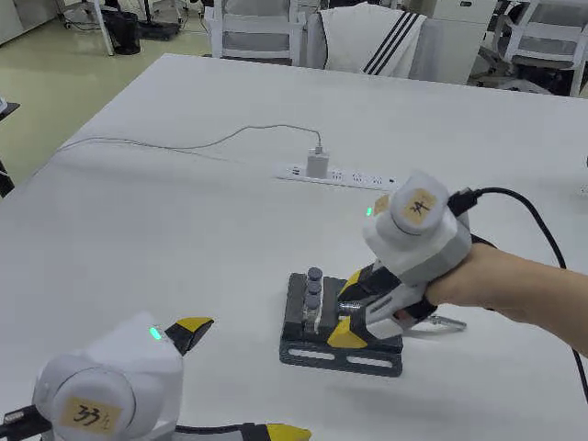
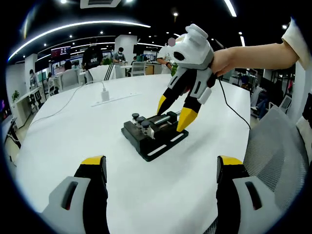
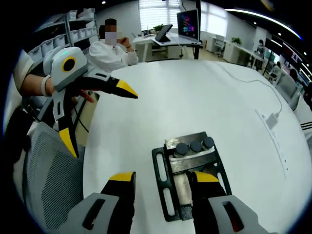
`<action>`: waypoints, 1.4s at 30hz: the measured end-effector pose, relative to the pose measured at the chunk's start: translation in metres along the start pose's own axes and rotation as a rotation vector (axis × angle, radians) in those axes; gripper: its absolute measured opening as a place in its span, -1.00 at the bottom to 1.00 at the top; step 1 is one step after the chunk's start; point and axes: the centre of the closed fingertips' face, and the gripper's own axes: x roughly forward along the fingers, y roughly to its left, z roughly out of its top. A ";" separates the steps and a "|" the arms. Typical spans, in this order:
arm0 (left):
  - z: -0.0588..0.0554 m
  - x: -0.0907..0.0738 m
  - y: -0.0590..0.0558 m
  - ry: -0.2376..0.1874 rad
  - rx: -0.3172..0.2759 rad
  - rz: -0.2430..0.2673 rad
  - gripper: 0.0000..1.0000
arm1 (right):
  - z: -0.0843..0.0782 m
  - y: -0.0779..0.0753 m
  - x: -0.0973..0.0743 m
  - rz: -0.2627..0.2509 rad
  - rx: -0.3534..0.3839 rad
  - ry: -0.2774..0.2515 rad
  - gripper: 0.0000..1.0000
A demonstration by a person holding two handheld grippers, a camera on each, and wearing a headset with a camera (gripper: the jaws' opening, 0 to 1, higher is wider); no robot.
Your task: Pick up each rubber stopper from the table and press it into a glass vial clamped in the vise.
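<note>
Table point(image 1: 184, 211): a broad white top that carries everything. Its open stretch lies between the two grippers and out to the left gripper's side.
Left gripper point(image 1: 239, 378): held low and well back from the vise, with its jaws spread wide and nothing between them. I read that as parked out of the way, leaving the work to the other hand.
Right gripper point(image 1: 350, 309): a hand brings it in from the far side, nose down over the vise. Its jaws are apart and pinch nothing. In its own view one jaw lies over the vise body and the other over bare table just beside it. That looks like a hover after or before a press, not a carry.
Power strip point(image 1: 340, 175): beyond the right gripper, well apart from it, with a white plug in it and a cable trailing off. It is no part of the job.
Vise point(image 1: 367, 354): a dark block right under the right gripper, in front of the left one. Its clamp holds the glass steady so a push from above won't tip it.
Vials point(image 1: 314, 299): three in a row, upright, clamped at the vise end just ahead of the right gripper's tips.
Stoppers point(image 1: 315, 274): a dark cap sits in the mouth of each vial. From here they are too small to tell whether each is fully seated. By the look of it, the task is near its end.
</note>
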 end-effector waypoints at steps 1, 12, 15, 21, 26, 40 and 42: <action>0.000 0.000 0.000 0.000 0.000 0.000 0.85 | -0.003 0.002 -0.002 -0.010 0.004 -0.013 -0.09; -0.007 -0.001 0.003 0.014 -0.014 -0.009 0.86 | -0.038 0.024 -0.010 -0.063 0.086 -0.097 0.53; -0.007 -0.003 0.005 0.018 -0.007 -0.009 0.86 | -0.050 0.026 -0.012 -0.090 0.138 -0.115 0.66; -0.004 -0.007 0.013 0.013 -0.008 0.003 0.86 | -0.074 0.027 -0.023 -0.170 0.197 -0.149 0.96; -0.002 -0.009 0.015 0.003 -0.014 0.014 0.87 | -0.087 0.034 -0.030 -0.188 0.257 -0.162 0.98; -0.006 -0.018 0.013 0.006 -0.009 0.019 0.90 | -0.097 0.044 -0.045 -0.247 0.328 -0.240 0.99; -0.006 -0.018 0.012 0.006 -0.008 0.018 0.91 | -0.097 0.046 -0.046 -0.248 0.342 -0.248 0.99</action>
